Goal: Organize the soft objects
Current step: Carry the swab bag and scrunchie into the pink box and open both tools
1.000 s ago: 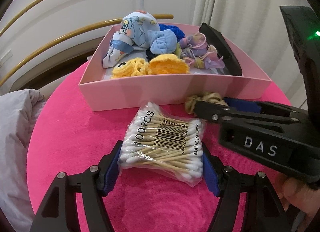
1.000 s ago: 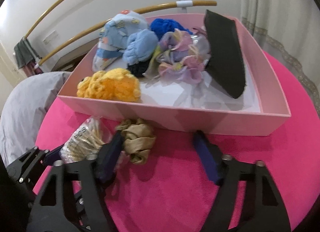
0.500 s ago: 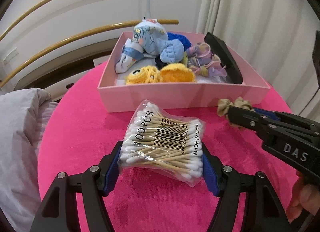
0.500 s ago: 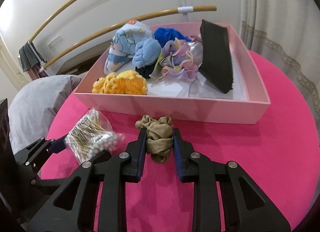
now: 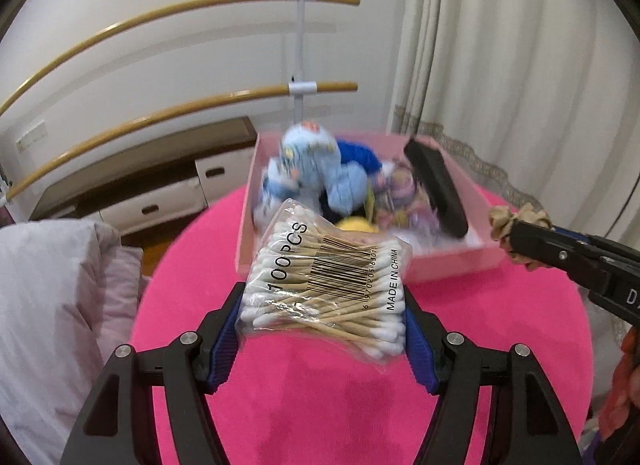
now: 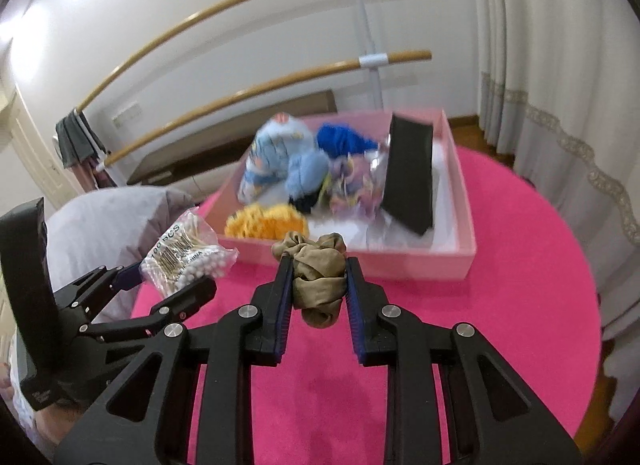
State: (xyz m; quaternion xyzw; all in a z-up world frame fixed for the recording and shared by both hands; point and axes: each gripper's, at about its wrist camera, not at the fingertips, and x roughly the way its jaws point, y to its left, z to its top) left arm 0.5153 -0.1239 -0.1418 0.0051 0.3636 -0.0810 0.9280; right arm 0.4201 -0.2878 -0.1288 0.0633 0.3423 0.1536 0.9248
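My left gripper (image 5: 324, 329) is shut on a clear bag of cotton swabs (image 5: 326, 279) and holds it above the pink table (image 5: 280, 405), in front of the pink box (image 5: 452, 263). The bag also shows in the right wrist view (image 6: 186, 253). My right gripper (image 6: 318, 297) is shut on an olive-brown scrunchie (image 6: 318, 269), lifted off the table before the box (image 6: 420, 259). The scrunchie shows in the left wrist view (image 5: 516, 225) at the right. The box holds a blue patterned soft toy (image 6: 276, 149), yellow knitted pieces (image 6: 264, 221), pastel scrunchies (image 6: 352, 181) and a black pad (image 6: 412, 173).
A grey-white cushion (image 5: 48, 305) lies left of the round table. Wooden rails (image 5: 180, 105) and a low cabinet (image 5: 140, 193) stand behind. A curtain (image 5: 500, 65) hangs at the right.
Both grippers have risen off the table with their loads. The right gripper closed on the scrunchie and lifted it; the left lifted the swab bag. The box now looks farther and lower.
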